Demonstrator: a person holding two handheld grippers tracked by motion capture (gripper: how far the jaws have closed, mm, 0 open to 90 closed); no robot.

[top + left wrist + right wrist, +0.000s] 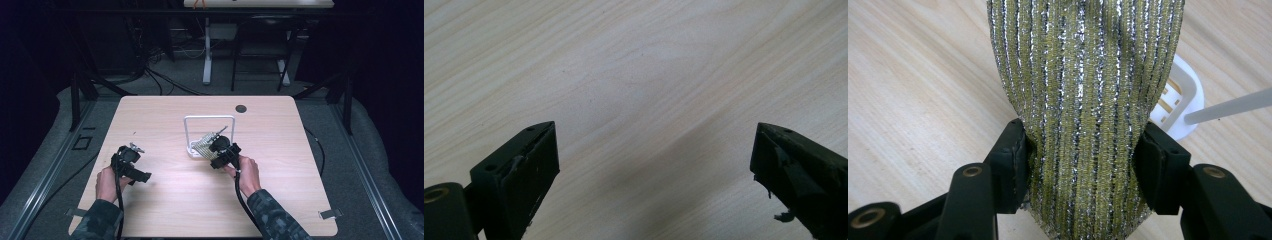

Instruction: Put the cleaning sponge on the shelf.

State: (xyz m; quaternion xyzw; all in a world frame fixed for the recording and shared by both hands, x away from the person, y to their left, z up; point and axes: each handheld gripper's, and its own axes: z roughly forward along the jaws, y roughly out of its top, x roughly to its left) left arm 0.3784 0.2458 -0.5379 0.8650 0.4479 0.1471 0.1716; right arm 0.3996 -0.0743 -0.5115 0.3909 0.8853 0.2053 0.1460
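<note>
— Right gripper view: what is the right gripper (1080, 165) doing?
— Its jaws are pinching a glittery ribbed cloth (1083, 100), yellow and silver striped, beside the white wire rack (210, 135) at mid-table.
— And the left gripper (654, 165)?
— It is hovering, jaws wide apart, over the pale woodgrain table (624, 60).

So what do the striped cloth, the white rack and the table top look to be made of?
Striped cloth: knitted fabric with metallic thread; yellow-green and silver ribs glitter. White rack: probably coated wire or plastic, smooth and thin. Table top: pale wood-grain, likely laminate, matte.
</note>
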